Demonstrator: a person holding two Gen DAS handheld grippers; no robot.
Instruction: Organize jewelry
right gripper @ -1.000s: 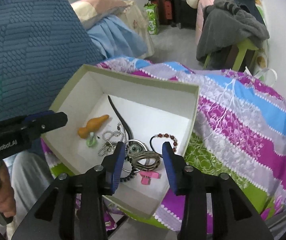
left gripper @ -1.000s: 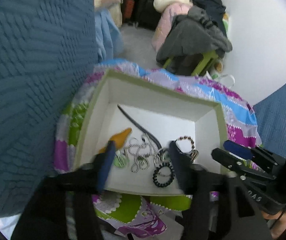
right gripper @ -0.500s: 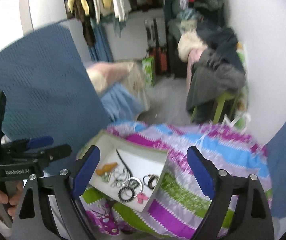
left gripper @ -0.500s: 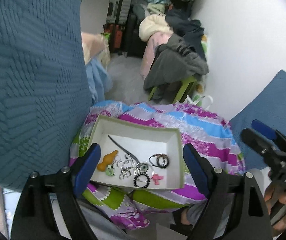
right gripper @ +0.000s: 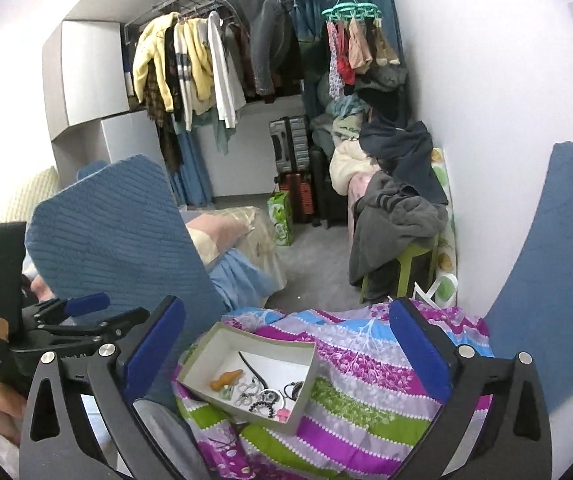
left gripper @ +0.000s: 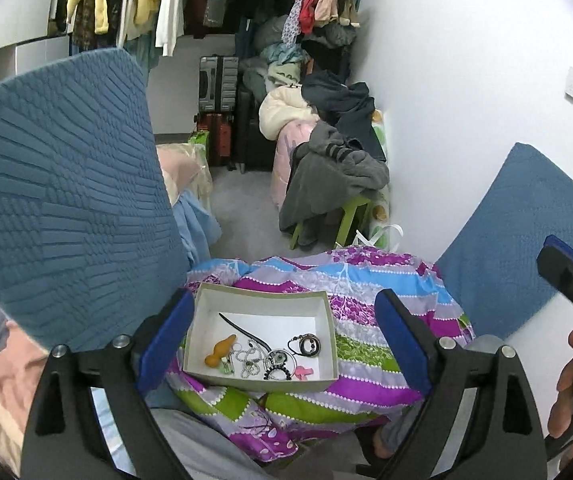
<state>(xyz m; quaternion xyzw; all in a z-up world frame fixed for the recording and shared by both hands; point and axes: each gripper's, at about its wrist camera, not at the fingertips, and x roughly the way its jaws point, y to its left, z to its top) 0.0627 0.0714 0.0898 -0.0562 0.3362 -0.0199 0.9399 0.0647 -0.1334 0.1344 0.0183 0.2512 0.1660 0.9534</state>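
Observation:
A white open box (left gripper: pixel 206 316) (right gripper: pixel 200 354) sits on a striped purple, blue and green cloth. Inside lie an orange piece (left gripper: pixel 219 352) (right gripper: pixel 226 380), a silver bead chain (left gripper: pixel 246 358), a dark curved stick (left gripper: pixel 238 328), black bead rings (left gripper: pixel 309 345), and a pink clip (left gripper: pixel 303 372) (right gripper: pixel 280 412). My left gripper (left gripper: pixel 282 340) is wide open, held well above the box, empty. My right gripper (right gripper: pixel 286 352) is wide open and empty, also high above the box. The left gripper also shows at the left of the right wrist view (right gripper: pixel 86 316).
Blue quilted cushions stand at left (left gripper: pixel 58 200) and right (left gripper: pixel 518 236). A green stool (left gripper: pixel 350 216) piled with clothes, suitcases (right gripper: pixel 290 152) and a clothes rack (right gripper: pixel 206 60) fill the room behind. A white wall runs along the right.
Both grippers have opened wide and pulled up and back from the box. The jewelry stays in the box.

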